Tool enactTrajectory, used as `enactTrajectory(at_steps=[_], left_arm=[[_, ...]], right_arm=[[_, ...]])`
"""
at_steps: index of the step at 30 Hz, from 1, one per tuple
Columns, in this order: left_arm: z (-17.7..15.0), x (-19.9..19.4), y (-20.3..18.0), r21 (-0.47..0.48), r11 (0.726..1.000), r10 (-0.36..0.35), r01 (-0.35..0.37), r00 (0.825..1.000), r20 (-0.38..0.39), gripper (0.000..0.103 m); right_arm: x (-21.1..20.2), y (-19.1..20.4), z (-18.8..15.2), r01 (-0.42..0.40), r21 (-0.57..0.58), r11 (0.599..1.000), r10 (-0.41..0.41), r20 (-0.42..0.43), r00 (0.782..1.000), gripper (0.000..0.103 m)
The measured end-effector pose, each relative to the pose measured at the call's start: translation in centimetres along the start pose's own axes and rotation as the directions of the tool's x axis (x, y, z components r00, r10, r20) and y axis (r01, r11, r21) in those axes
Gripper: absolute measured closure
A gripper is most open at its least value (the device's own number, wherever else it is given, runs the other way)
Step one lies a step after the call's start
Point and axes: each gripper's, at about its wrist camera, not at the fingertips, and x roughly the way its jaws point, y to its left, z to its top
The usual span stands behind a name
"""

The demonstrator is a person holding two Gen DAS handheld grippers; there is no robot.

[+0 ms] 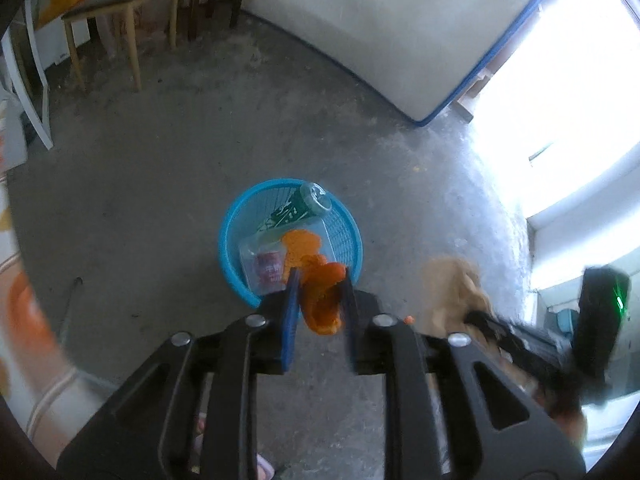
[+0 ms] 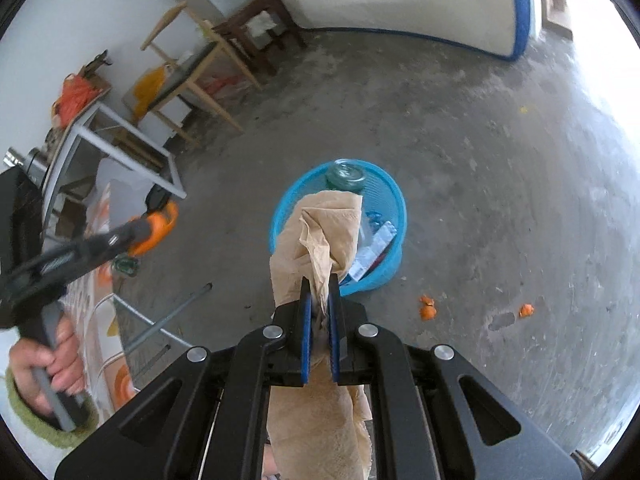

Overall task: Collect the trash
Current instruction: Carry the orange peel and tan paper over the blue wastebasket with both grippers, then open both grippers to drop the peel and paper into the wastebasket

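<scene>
The orange peel (image 1: 322, 298) between the fingers of your left gripper (image 1: 320, 280) is a curled strip; its long axis runs along the fingers, toward the blue basket (image 1: 232, 236) on the concrete floor (image 1: 160, 184). It is bright orange and cupped, with a paler inner side. The jaws stand part-way open. The peel sits in the gap against the right finger, but whether the pads press it I cannot tell.

Inside the basket a green can (image 1: 308, 204) lies tilted, its top toward the far rim, next to another orange peel piece (image 1: 300, 246) and a clear plastic wrapper (image 1: 264, 266).

Your right gripper (image 2: 320, 284) is almost closed on a crumpled brown paper napkin (image 2: 320, 232). The napkin's long axis follows the fingers, and its free end points at the basket (image 2: 394, 200). Two small peel scraps (image 2: 427, 307) lie on the floor, right of the basket.
</scene>
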Motion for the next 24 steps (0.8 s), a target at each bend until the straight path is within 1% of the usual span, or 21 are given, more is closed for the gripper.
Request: enactTrajectory(at_steps=[1, 2, 3, 6, 9, 11, 13, 15, 19, 21, 23, 24], left_arm=[[0.5, 1.0, 0.3, -0.010, 1.000, 0.001, -0.001, 1.000, -0.003, 0.048], [1.0, 2.3, 0.6, -0.033, 0.999, 0.031, -0.031, 1.000, -0.005, 0.043], [1.3, 3.2, 1.1, -0.060, 0.997, 0.049, -0.049, 0.999, -0.004, 0.042], [1.7, 4.3, 2.3, -0.136, 0.990, 0.025, -0.029, 0.999, -0.027, 0.042], [1.5, 3.1, 3.3, -0.157, 0.988, 0.009, -0.011, 1.000, -0.009, 0.042], [1.2, 0.9, 3.8, -0.153, 0.988, 0.022, -0.019, 1.000, 0.021, 0.042], [0.5, -1.6, 4.1, -0.142, 0.990, 0.019, -0.012, 0.999, 0.051, 0.042], [-0.5, -4.9, 4.5, -0.130, 0.991, 0.017, -0.004, 0.995, 0.095, 0.040], [-3.4, -10.8, 5.3, -0.120, 0.993, 0.007, 0.012, 0.987, 0.160, 0.036], [-5.7, -13.7, 6.4, -0.148, 0.988, -0.017, 0.044, 0.984, 0.177, 0.035], [-7.8, -15.7, 7.4, -0.187, 0.981, -0.023, 0.057, 0.984, 0.177, 0.034], [-9.1, -16.6, 8.0, -0.209, 0.977, -0.012, 0.049, 0.984, 0.176, 0.034]], right_arm=[[0.5, -0.6, 0.1, 0.000, 0.015, 1.000, 0.000, -0.007, 1.000, 0.095], [0.9, -0.8, 0.4, -0.001, 0.025, 1.000, 0.001, -0.013, 1.000, 0.095], [1.4, -1.2, 0.5, 0.000, 0.037, 0.999, 0.001, -0.020, 1.000, 0.095], [2.5, -1.9, 0.9, 0.005, 0.048, 0.999, -0.003, -0.035, 0.999, 0.095], [3.4, -1.7, 1.3, 0.007, 0.040, 0.999, -0.005, -0.045, 0.999, 0.095], [4.5, -1.3, 1.9, 0.007, 0.027, 1.000, -0.005, -0.055, 0.998, 0.095], [5.8, -0.6, 2.7, 0.006, 0.003, 1.000, -0.006, -0.058, 0.998, 0.095], [6.8, 0.6, 3.5, 0.014, -0.028, 1.000, -0.015, -0.057, 0.998, 0.096], [11.1, 4.5, 5.5, 0.043, -0.149, 0.988, -0.049, -0.035, 0.998, 0.095], [14.2, 6.6, 6.2, 0.076, -0.208, 0.975, -0.081, -0.015, 0.997, 0.094], [17.6, 7.9, 6.7, 0.100, -0.241, 0.965, -0.105, -0.006, 0.994, 0.093], [19.2, 8.2, 6.9, 0.112, -0.249, 0.962, -0.118, -0.008, 0.993, 0.086]])
